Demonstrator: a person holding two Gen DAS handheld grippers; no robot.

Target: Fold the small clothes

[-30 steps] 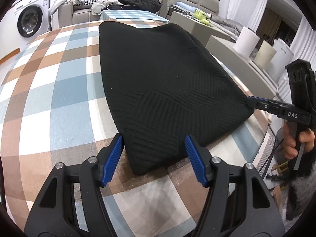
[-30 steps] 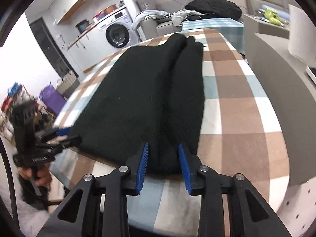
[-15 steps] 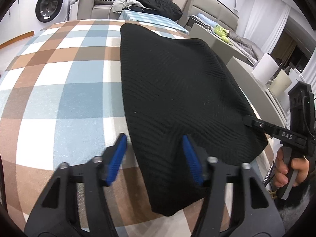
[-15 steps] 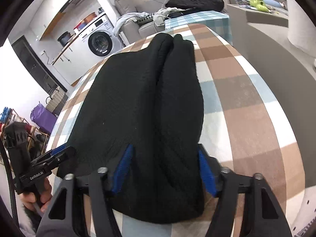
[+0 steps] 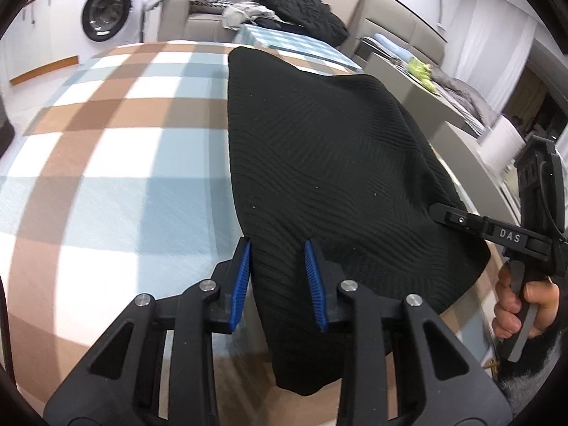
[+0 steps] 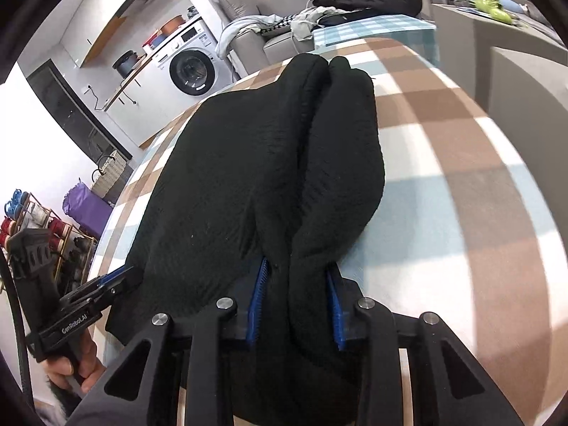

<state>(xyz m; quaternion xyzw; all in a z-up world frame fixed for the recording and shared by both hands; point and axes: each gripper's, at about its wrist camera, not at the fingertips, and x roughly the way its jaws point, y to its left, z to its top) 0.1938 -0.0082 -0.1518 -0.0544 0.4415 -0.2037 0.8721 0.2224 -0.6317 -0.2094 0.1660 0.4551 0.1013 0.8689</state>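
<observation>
Though ribbed, black knit garment (image 5: 330, 163)

Home living area: washing machine (image 5: 103, 12), grey sofa (image 6: 280, 41) (clothes heaped on it), checked tablecloth (image 5: 106, 149).

— What is the work surface?

— A table (image 5: 106, 163) under a checked cloth (image 6: 461, 184) of brown, pale blue and white squares; the cloth covers all of the top that shows.

— What lies on it?

— 1 thing: a black knit garment (image 5: 319, 163), running from the near edge toward the far end. In the right wrist view its right side is doubled into 2 thick rolls side by side.

— Does it stay on the top?

— Its near end hangs slightly past the edge.
</observation>
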